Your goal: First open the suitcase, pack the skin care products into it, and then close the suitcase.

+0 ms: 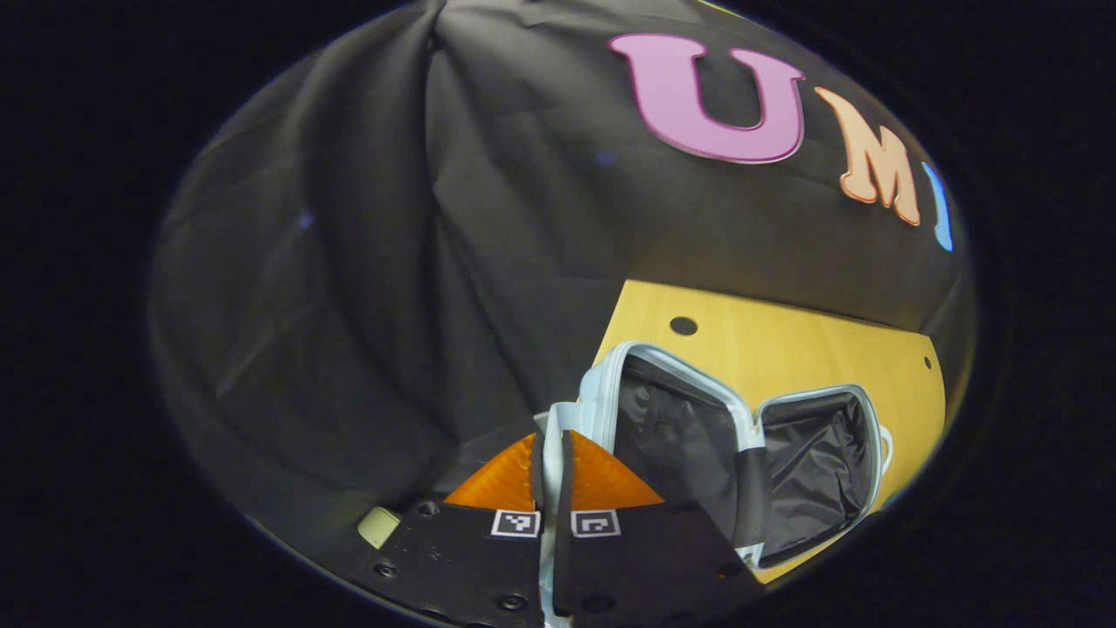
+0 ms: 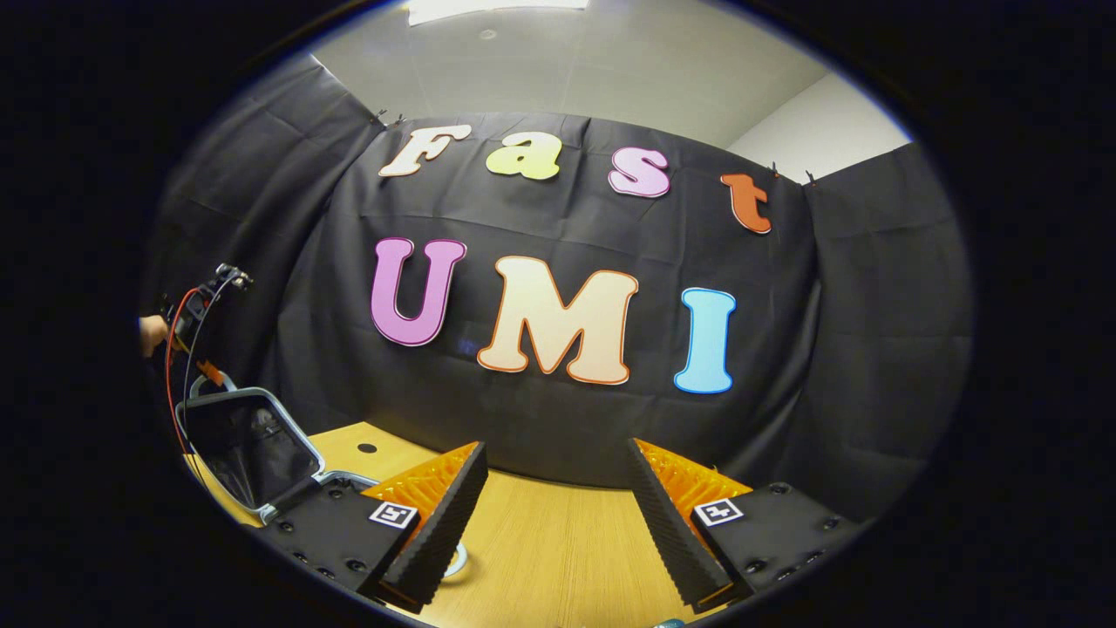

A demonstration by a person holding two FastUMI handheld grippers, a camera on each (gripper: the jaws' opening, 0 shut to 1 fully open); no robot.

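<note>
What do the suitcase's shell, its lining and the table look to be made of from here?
Suitcase: pale, smooth rim, probably hard plastic, though the look leaves it open. Lining: black, wrinkled and faintly shiny, likely thin synthetic fabric. Table: light wood grain with a matte finish, wood or laminate. The left claw is shut on the suitcase's raised lid edge.

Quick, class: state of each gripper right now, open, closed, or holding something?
Left gripper: closed on the rim of the suitcase lid, holding it open.
Right gripper: open, holding nothing, above the table.
</note>
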